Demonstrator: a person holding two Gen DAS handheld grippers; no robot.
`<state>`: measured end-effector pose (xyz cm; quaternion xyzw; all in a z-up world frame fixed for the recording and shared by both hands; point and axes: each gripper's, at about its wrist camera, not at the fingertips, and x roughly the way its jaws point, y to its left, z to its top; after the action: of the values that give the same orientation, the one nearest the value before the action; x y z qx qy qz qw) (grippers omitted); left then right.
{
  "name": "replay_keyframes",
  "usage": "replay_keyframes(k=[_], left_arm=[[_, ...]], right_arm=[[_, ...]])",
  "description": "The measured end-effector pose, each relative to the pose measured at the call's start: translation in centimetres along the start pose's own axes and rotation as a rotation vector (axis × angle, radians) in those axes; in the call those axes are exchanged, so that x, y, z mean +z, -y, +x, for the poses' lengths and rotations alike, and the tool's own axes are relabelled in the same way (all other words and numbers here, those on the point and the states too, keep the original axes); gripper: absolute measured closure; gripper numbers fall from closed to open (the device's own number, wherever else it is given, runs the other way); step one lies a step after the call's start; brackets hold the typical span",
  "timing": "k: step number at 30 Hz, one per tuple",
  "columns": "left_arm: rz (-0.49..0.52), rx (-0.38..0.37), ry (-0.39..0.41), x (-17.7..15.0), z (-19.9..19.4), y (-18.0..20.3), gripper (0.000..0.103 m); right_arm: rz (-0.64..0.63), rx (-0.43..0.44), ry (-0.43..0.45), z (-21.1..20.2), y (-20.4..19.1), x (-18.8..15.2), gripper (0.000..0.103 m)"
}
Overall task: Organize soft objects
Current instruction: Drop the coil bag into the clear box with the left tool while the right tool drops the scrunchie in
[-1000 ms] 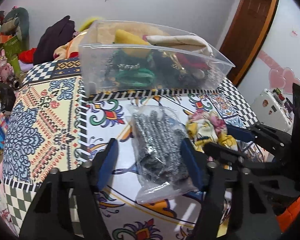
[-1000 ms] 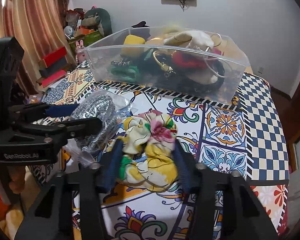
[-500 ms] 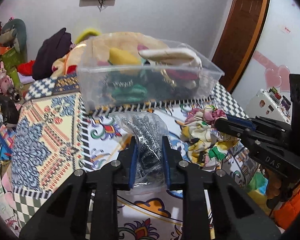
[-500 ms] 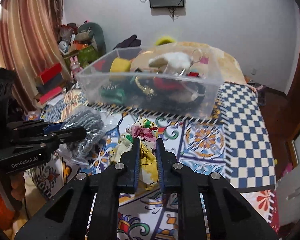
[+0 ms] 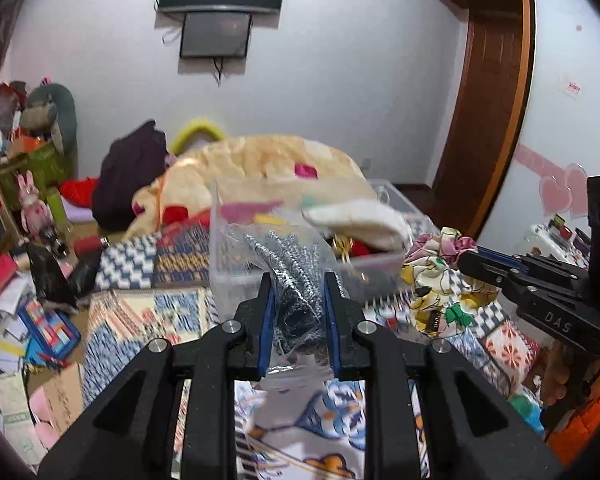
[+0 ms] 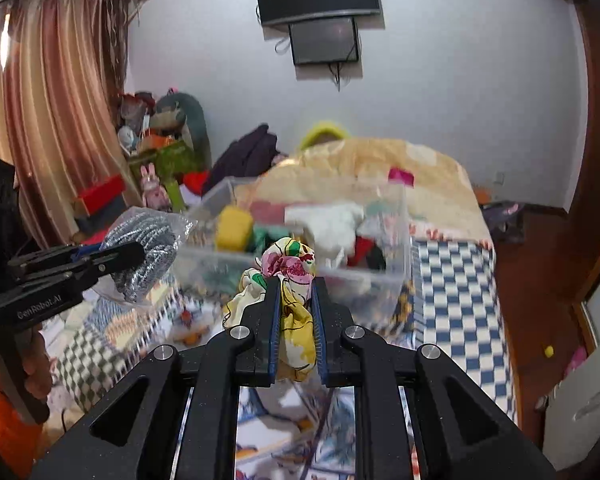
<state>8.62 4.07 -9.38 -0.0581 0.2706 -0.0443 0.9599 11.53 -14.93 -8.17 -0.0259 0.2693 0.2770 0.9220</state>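
My left gripper [image 5: 298, 284] is shut on a clear plastic bag of silver scouring pads [image 5: 296, 276] and holds it up off the patterned tablecloth [image 5: 148, 320]; the bag also shows in the right wrist view [image 6: 140, 256]. My right gripper [image 6: 294, 286] is shut on a yellow floral fabric scrunchie [image 6: 290, 276], also lifted; the scrunchie shows in the left wrist view [image 5: 436, 280]. A clear plastic bin [image 6: 396, 240] holding soft items stands just beyond both grippers; it also shows in the left wrist view [image 5: 220, 280].
A bed with a peach blanket [image 6: 380, 168] lies behind the bin. Clutter of boxes and toys [image 5: 32, 216] fills the left side. A wooden door [image 5: 480, 120] is at the right. A screen [image 6: 324, 40] hangs on the wall.
Both grippers closed on their objects half a second back and have since lifted them off the tablecloth toward the bin. The views tilted upward.
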Motion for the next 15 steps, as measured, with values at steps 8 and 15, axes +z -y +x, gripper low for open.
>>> replay_keyframes(k=[8, 15], left_arm=[[-0.002, 0.042, 0.078, 2.9, 0.7, -0.6, 0.081], [-0.025, 0.051, 0.063, 4.3, 3.0, -1.4, 0.081]], right_arm=[[-0.024, -0.019, 0.087, 1.2, -0.5, 3.9, 0.09], [-0.015, -0.034, 0.096, 3.5, -0.7, 5.4, 0.09]])
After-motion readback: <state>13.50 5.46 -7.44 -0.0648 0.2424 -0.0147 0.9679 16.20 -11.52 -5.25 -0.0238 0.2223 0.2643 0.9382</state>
